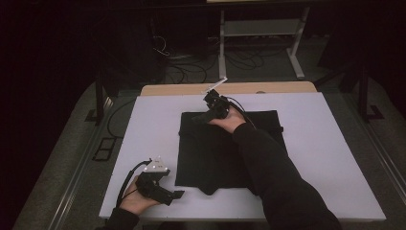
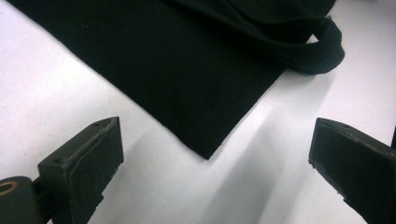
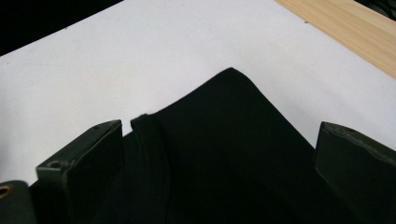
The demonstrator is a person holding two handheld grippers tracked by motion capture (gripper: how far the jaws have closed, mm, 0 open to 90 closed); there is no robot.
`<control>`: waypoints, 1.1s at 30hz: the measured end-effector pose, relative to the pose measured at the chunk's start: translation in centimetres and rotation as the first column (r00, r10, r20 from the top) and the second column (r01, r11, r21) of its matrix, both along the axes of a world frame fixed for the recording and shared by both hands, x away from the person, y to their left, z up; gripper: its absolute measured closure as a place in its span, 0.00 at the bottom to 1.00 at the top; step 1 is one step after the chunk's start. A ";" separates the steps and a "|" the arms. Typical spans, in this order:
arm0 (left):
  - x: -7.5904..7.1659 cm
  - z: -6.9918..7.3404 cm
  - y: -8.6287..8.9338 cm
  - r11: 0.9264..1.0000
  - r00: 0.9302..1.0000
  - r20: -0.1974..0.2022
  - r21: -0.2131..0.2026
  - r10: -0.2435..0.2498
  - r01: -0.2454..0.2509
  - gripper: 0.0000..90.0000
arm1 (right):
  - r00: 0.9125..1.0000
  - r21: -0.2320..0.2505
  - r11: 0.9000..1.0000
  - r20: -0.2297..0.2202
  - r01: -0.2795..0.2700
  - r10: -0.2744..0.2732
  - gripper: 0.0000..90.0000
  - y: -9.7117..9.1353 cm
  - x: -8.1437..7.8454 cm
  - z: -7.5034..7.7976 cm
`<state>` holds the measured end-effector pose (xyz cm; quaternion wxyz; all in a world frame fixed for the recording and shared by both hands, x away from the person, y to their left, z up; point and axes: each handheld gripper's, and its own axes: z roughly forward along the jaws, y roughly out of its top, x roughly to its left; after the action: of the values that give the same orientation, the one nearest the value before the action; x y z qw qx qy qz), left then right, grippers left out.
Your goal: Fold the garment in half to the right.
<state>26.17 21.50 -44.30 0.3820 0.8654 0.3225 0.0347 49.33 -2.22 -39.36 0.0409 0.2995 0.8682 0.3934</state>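
Observation:
A black cloth bag (image 1: 215,153) lies flat in the middle of the white board (image 1: 330,143). My right gripper (image 1: 200,117) hovers over the bag's far left corner, jaws wide apart and empty. In the right gripper view that gripper (image 3: 219,133) looks down on the bag's rounded corner (image 3: 233,140) and a folded strap (image 3: 149,140). My left gripper (image 1: 175,195) rests near the board's front left, beside the bag's near left corner. In the left gripper view that gripper (image 2: 217,135) is open, the bag's corner (image 2: 187,70) lies just ahead, and a handle loop (image 2: 322,51) sticks out.
A strip of wooden tabletop (image 1: 182,89) shows behind the board, also at the wooden edge (image 3: 345,28). Past the table stand a white metal frame (image 1: 261,28) and floor cables (image 1: 191,67). The person's right forearm (image 1: 273,163) crosses the bag.

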 end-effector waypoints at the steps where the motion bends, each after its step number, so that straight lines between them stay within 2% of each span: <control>1: 0.0 0.0 0.0 1.000 1.000 0.002 0.003 -0.003 0.003 0.04 | 1.000 0.002 1.000 -0.004 0.002 -0.002 0.02 0.3 0.1 -0.1; 7: 0.0 -0.3 -0.3 1.000 1.000 0.001 0.021 -0.023 0.023 0.07 | 1.000 -0.003 1.000 -0.005 -0.004 0.004 0.02 1.6 0.6 -0.5; 8: 0.1 -0.2 -0.2 0.999 0.999 0.004 0.036 -0.039 0.039 0.08 | 1.000 0.002 1.000 -0.010 0.000 0.000 0.02 1.9 0.6 -0.6; 9: 0.0 -0.3 -0.4 0.999 1.000 0.012 0.024 -0.027 0.026 0.10 | 1.000 0.002 1.000 -0.011 -0.002 0.002 0.02 2.1 0.6 -0.7; 10: 0.0 -0.2 -0.3 0.998 0.999 0.022 0.045 -0.041 0.040 0.13 | 1.000 -0.004 1.000 -0.005 -0.012 0.011 0.02 2.2 0.7 -0.8; 13: 0.0 -0.2 -0.4 0.998 0.999 0.034 0.052 -0.037 0.036 0.16 | 1.000 -0.004 1.000 -0.007 -0.013 0.013 0.02 2.6 0.8 -1.1; 20: 0.2 -0.3 -0.4 0.999 0.999 0.044 0.038 -0.026 0.025 0.23 | 1.000 -0.004 1.000 -0.011 -0.013 0.013 0.02 2.9 1.0 -1.7; 21: 0.2 -0.3 -0.5 1.000 0.999 0.045 0.024 -0.012 0.011 0.25 | 1.000 -0.003 1.000 -0.015 -0.005 0.005 0.02 2.8 1.1 -1.7; 26: 0.4 -0.3 -0.5 0.999 0.998 0.058 0.033 -0.014 0.013 0.30 | 1.000 -0.003 1.000 -0.016 0.008 -0.008 0.02 2.7 1.6 -2.1; 28: 0.5 -0.3 -0.6 0.999 0.998 0.066 0.043 -0.018 0.015 0.34 | 1.000 0.000 1.000 -0.021 0.015 -0.015 0.02 2.7 1.8 -2.2; 33: 0.5 -0.3 -0.9 0.999 0.997 0.079 0.040 -0.017 0.013 0.48 | 0.999 -0.004 1.000 -0.031 0.023 -0.024 0.04 3.4 2.4 -2.9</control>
<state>26.64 20.58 -44.59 0.3777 0.8730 0.2998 0.0725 51.75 1.21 -42.26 0.0326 0.3157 0.8659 0.3867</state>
